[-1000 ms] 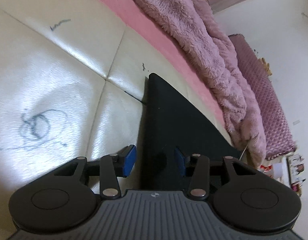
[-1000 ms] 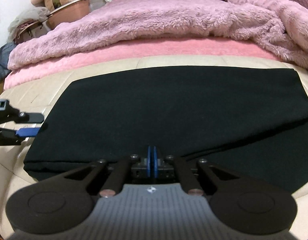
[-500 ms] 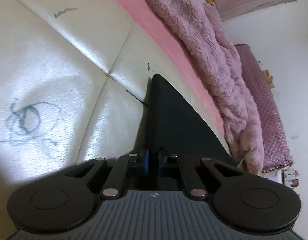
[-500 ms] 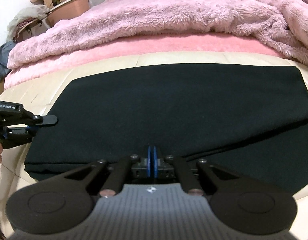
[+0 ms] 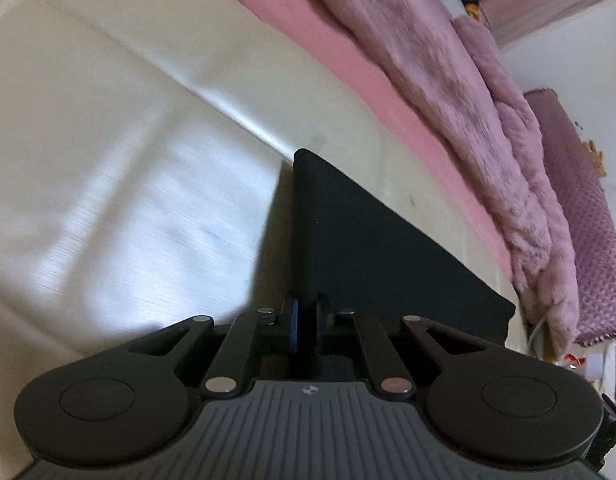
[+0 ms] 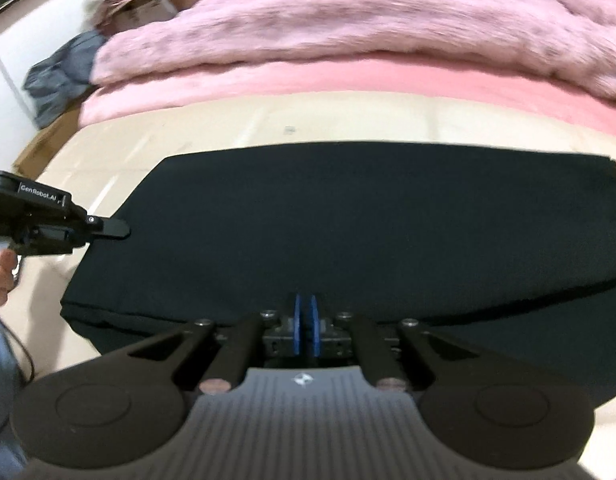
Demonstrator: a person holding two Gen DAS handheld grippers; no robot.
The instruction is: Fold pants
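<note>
The black pants (image 6: 348,232) lie folded flat on a cream leather surface (image 6: 268,124). In the left wrist view they (image 5: 368,248) run away as a dark wedge. My left gripper (image 5: 306,330) is shut on the pants' left edge, the cloth pinched between its blue pads. It also shows in the right wrist view (image 6: 108,229) at the left edge of the pants. My right gripper (image 6: 304,330) is shut on the pants' near edge, with a lifted fold running to the right.
A pink sheet (image 6: 348,80) and a fluffy pink blanket (image 6: 348,16) lie beyond the pants. Grey cloth (image 6: 60,76) and clutter sit at the far left. A mauve quilted cover (image 5: 580,216) hangs at the right in the left wrist view.
My left gripper has closed from open onto the pants' left edge and lifted it. Both views have shifted and blurred; the pants sit lower in the right wrist view.
</note>
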